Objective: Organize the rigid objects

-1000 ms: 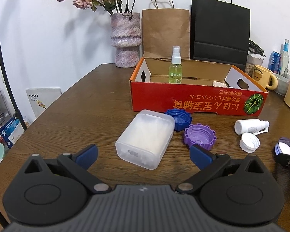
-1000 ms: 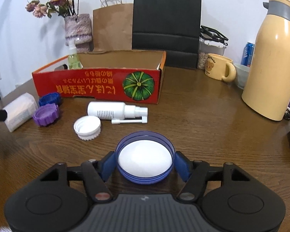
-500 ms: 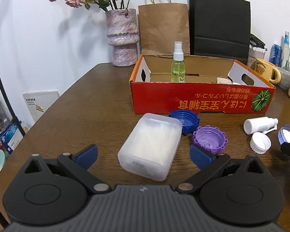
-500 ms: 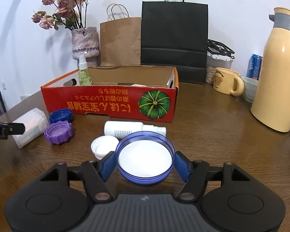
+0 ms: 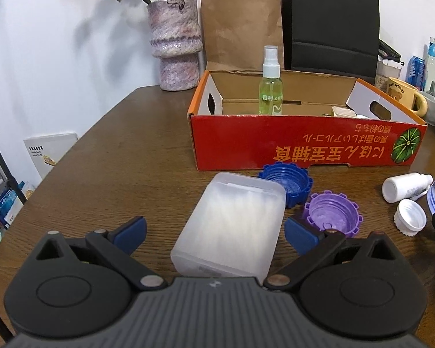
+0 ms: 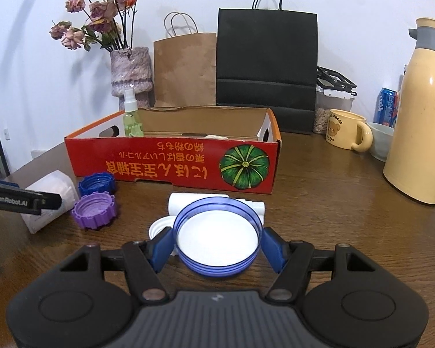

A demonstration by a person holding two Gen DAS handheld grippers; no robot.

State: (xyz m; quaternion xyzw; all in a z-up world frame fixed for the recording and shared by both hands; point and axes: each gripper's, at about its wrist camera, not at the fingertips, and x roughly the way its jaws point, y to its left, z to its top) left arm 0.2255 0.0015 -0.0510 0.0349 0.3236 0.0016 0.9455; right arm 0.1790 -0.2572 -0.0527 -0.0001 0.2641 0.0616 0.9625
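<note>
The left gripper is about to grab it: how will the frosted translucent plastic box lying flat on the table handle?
The frosted translucent plastic box probably stays rigid, given its moulded walls. Its smooth sides may slip between the pads. Lying flat on a broad face, it should slide rather than roll or tip.

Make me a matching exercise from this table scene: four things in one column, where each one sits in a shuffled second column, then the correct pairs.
Things
1. green spray bottle
2. translucent plastic case
3. blue-rimmed lid
4. purple cap

Places
A. between the open left gripper's fingers, on the table
B. clamped in the right gripper
C. upright inside the red cardboard box
D. on the table just in front of the dark blue cap

Pairs: 1-C, 2-A, 3-B, 4-D
</note>
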